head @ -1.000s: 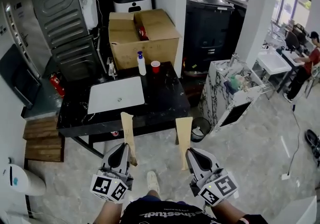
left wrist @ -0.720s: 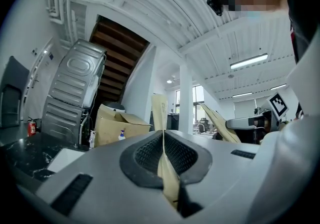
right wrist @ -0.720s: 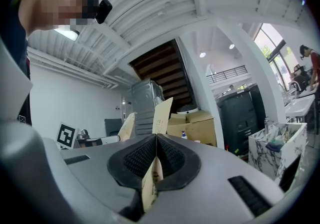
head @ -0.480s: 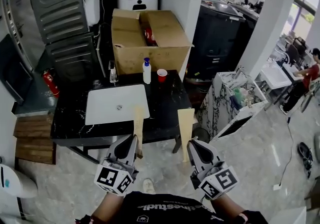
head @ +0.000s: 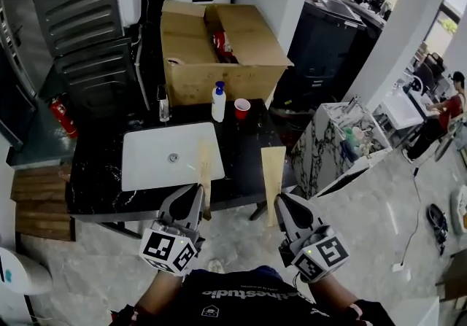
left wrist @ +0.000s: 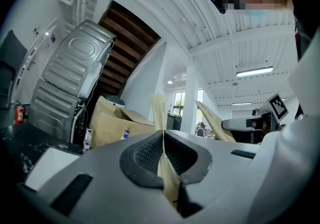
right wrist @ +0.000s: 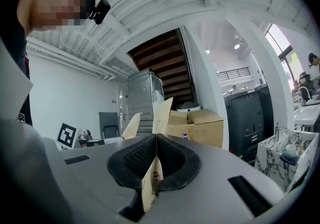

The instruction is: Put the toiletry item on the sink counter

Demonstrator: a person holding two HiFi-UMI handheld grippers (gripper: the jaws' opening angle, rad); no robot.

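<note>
The likely toiletry item is the white pump bottle [head: 218, 102]; it stands upright at the back of the black marble counter [head: 244, 149], just beside a red cup [head: 241, 108] and behind the white basin [head: 153, 164], so it seems already placed, unless something in the open cardboard box [head: 219, 69] is meant; that cannot be told. It looks light, rigid and smooth, probably plastic, top-heavy at the pump; the round body below the neck is the safest hold. The left gripper [head: 204, 153] and the right gripper [head: 274, 157] hang over the near counter edge, well short of the bottle, each with its tan jaws pressed flat together on nothing. The counter is glossy and hard; the room is cluttered, with grey stone flooring.
</note>
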